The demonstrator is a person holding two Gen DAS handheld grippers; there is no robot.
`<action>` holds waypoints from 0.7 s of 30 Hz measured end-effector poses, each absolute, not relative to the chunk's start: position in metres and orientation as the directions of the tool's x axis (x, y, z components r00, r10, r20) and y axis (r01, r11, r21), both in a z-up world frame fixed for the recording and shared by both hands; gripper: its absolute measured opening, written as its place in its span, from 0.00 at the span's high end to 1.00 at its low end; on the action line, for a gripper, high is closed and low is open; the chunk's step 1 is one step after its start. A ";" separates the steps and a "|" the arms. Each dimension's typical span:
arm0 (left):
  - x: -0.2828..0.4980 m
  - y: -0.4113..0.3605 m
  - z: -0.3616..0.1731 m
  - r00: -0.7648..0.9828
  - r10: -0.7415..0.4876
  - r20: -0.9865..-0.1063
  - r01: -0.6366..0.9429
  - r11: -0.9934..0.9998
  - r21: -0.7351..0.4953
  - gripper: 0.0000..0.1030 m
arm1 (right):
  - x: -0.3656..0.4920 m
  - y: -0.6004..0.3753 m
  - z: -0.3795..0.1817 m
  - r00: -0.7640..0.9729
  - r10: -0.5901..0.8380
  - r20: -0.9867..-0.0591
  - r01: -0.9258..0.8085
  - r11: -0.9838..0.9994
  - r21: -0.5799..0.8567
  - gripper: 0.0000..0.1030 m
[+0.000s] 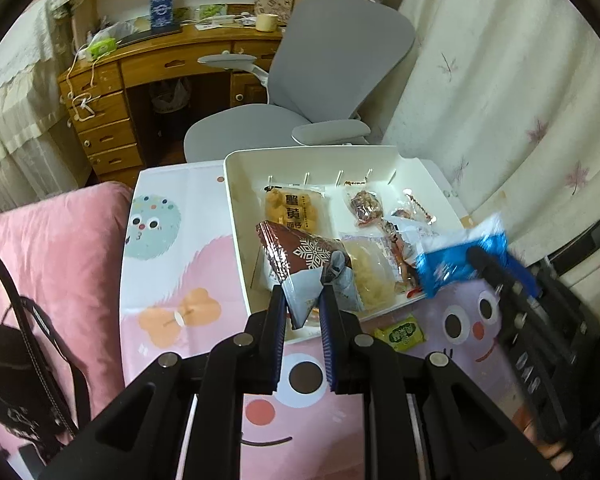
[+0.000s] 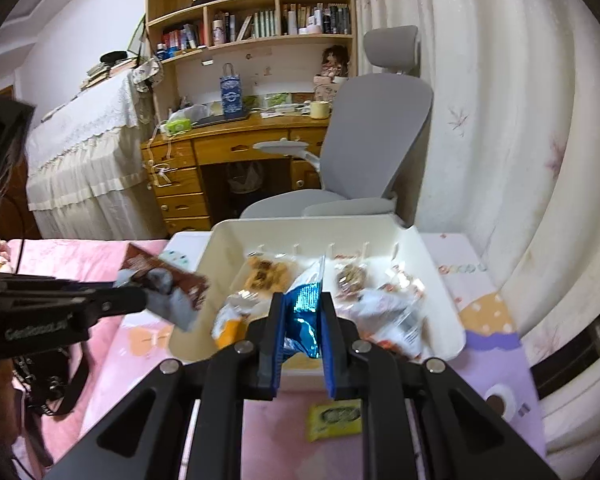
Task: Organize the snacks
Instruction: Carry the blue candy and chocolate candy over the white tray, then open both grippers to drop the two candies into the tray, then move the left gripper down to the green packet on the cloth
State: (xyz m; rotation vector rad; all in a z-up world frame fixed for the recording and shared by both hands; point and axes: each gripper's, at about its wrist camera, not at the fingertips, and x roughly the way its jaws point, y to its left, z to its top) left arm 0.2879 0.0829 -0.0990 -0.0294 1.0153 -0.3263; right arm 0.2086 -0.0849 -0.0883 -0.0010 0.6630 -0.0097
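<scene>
Two fisheye views look forward and down along gripper fingers, close above a table. Both share the white tray (image 1: 236, 184) (image 2: 228, 236) and the grey chair (image 1: 340, 56) (image 2: 376, 128) beyond.

A glossy foil sheen was shown by the blue packet (image 2: 305, 312), and a crinkled printed film by the brown packet (image 1: 300, 258). The white bin (image 1: 236, 200) was seen as smooth matt plastic. The table cover (image 1: 172, 248) appeared as smooth printed cloth, the desk (image 2: 236, 146) as varnished wood, and the chair (image 1: 340, 52) as matt grey fabric
</scene>
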 end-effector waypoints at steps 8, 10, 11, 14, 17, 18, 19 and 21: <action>0.298 0.058 -0.108 0.457 -0.210 -0.864 0.282 0.956 -0.083 0.65 | 0.230 -0.121 -0.095 0.762 -0.090 -0.641 0.072 0.996 -0.054 0.77; 0.299 0.052 -0.111 0.450 -0.197 -0.871 0.290 0.955 -0.066 0.59 | 0.232 -0.128 -0.099 0.746 -0.105 -0.658 0.095 0.994 -0.051 0.51; 0.299 0.049 -0.112 0.439 -0.202 -0.875 0.294 0.953 -0.073 0.57 | 0.231 -0.133 -0.099 0.742 -0.102 -0.663 0.106 0.994 -0.034 0.49; 0.296 0.043 -0.112 0.423 -0.210 -0.882 0.280 0.955 -0.094 0.41 | 0.226 -0.146 -0.098 0.736 -0.100 -0.669 0.128 0.992 -0.007 0.47; 0.291 0.038 -0.112 0.420 -0.205 -0.884 0.262 0.960 -0.098 0.32 | 0.221 -0.160 -0.098 0.720 -0.097 -0.687 0.139 0.990 0.006 0.35; 0.289 0.036 -0.113 0.413 -0.205 -0.887 0.257 0.961 -0.103 0.30 | 0.219 -0.164 -0.099 0.716 -0.092 -0.692 0.143 0.990 0.016 0.31; 0.287 0.035 -0.115 0.404 -0.208 -0.891 0.251 0.962 -0.111 0.28 | 0.217 -0.169 -0.099 0.712 -0.088 -0.697 0.150 0.988 0.028 0.29; 0.283 0.032 -0.119 0.384 -0.210 -0.899 0.235 0.964 -0.125 0.28 | 0.212 -0.179 -0.100 0.704 -0.079 -0.706 0.157 0.986 0.047 0.26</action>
